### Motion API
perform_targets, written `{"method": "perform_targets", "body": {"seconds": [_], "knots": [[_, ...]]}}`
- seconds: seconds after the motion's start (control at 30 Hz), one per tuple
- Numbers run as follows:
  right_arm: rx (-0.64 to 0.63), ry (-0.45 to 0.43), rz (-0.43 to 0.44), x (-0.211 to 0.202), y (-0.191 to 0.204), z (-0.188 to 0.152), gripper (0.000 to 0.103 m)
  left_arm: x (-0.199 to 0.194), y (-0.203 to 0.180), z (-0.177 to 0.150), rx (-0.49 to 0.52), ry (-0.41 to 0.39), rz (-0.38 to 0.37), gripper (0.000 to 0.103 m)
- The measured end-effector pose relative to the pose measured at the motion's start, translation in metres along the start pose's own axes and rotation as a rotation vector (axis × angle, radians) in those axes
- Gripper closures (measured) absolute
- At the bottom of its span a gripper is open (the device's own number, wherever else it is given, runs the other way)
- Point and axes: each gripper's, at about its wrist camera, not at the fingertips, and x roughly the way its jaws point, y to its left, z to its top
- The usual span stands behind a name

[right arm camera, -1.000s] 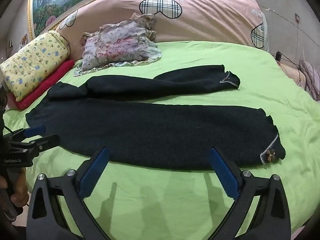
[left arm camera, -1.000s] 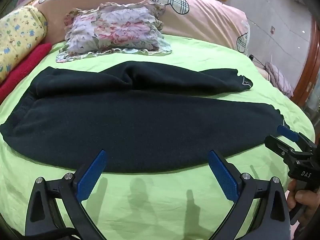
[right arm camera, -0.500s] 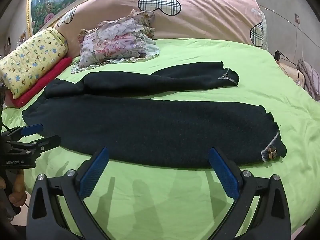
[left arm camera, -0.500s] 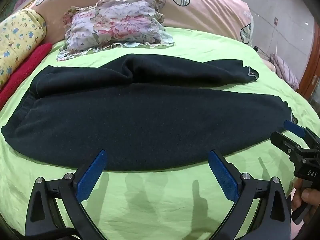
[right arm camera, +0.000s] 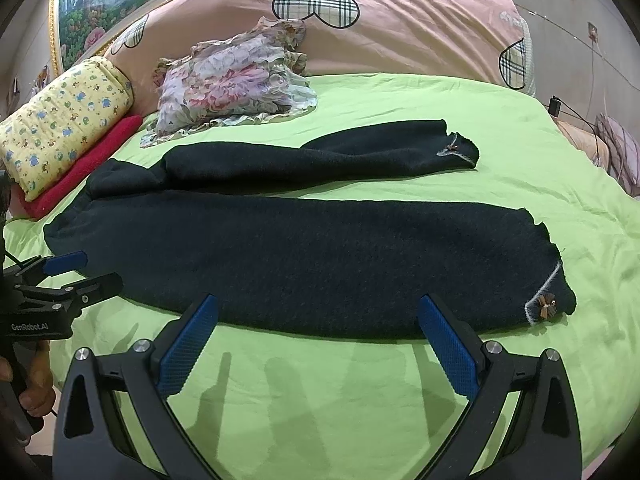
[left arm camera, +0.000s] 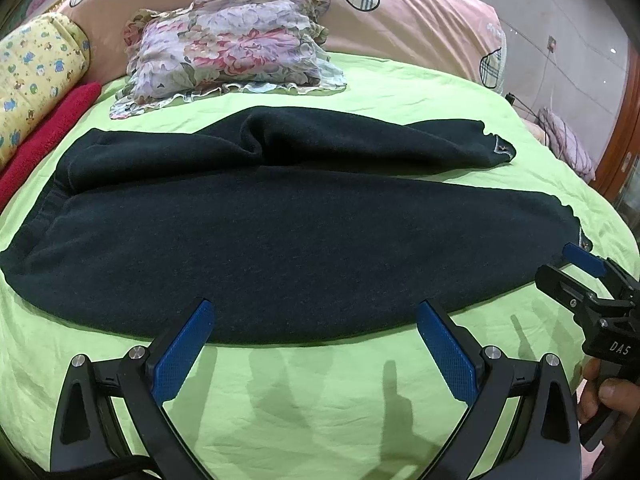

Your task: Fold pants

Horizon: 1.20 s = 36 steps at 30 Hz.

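Note:
Dark navy pants lie flat across the green bed sheet, waistband at the left, two legs pointing right, the far leg angled away. They also show in the right wrist view, with a small bow at the near cuff. My left gripper is open and empty, hovering just in front of the near leg's front edge. My right gripper is open and empty, also at the front edge. The right gripper shows at the right of the left wrist view, close to the near cuff. The left gripper shows at the left of the right wrist view, close to the waistband.
A floral frilled pillow lies behind the pants. A pink quilt with plaid hearts runs along the headboard. A yellow rolled blanket on a red towel sits at the left. A cable and charger lie at the right edge.
Both grippers have moved forward toward the pants, which now look larger and nearer. Both stay open. The pants have not moved.

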Motion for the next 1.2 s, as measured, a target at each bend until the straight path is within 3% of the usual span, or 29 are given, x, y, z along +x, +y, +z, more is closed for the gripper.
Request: {"method": "perform_targets", "body": {"seconds": [1.2], "knots": [[0.024,0.008,0.009,-0.0029,-0.0006,0.0032,0.003,0.0039,0.0018,0.0,-0.021,0.015,-0.047,0.001]]}}
